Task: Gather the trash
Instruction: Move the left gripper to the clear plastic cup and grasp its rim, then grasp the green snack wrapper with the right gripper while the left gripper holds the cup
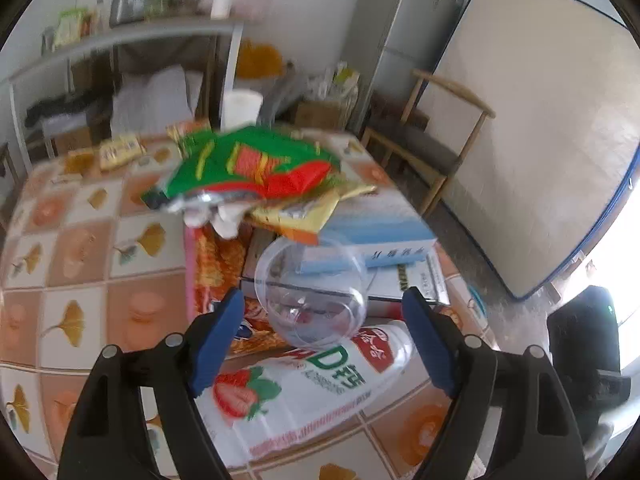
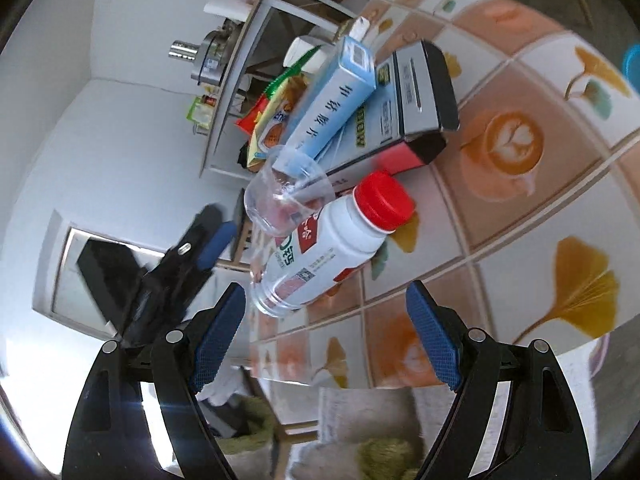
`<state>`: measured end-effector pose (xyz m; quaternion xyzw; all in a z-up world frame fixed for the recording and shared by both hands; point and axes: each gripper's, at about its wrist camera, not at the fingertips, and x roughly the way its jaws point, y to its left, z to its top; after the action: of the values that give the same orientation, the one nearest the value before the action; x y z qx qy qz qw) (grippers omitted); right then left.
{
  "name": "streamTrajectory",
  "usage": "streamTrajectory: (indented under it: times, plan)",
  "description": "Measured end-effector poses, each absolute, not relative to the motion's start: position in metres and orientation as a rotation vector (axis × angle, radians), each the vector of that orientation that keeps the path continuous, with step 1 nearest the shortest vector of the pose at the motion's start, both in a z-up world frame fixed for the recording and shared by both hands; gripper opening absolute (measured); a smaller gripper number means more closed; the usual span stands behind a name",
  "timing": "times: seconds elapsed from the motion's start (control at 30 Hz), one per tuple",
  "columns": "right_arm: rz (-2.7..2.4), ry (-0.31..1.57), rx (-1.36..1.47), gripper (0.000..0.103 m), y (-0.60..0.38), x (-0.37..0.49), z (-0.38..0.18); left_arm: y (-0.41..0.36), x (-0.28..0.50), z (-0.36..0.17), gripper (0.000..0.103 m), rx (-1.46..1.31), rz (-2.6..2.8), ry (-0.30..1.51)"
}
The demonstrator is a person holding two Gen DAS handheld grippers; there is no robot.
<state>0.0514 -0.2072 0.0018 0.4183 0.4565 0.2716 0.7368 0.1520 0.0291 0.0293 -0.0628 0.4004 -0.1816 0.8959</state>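
Bottle [image 1: 304, 396] on table; left gripper [image 1: 324, 336] jaws spread, tilted down.

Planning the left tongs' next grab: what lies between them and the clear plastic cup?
Nothing. In the left wrist view the open left tongs frame the clear plastic cup directly.

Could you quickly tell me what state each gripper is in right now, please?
Left gripper: open, holding nothing.
Right gripper: open, holding nothing.
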Motion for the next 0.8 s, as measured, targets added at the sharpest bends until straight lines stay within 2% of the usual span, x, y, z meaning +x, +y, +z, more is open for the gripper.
streamTrajectory:
  times: [0.43,0.6,0.8]
  plan:
    - [0.571,1.034,0.979,0.079,-0.207,0.061,-0.01,0.024,0.17,0.01,0.079,-0.159,-0.362,0.891]
    - [0.563,1.032,0.973,0.079,-0.207,0.058,-0.01,0.026,0.173,0.005,0.066,-0.172,-0.358,0.909]
    - [0.568,0.963,0.86,0.079,-0.208,0.057,0.02,0.031,0.17,0.004,0.065,-0.19,-0.355,0.89]
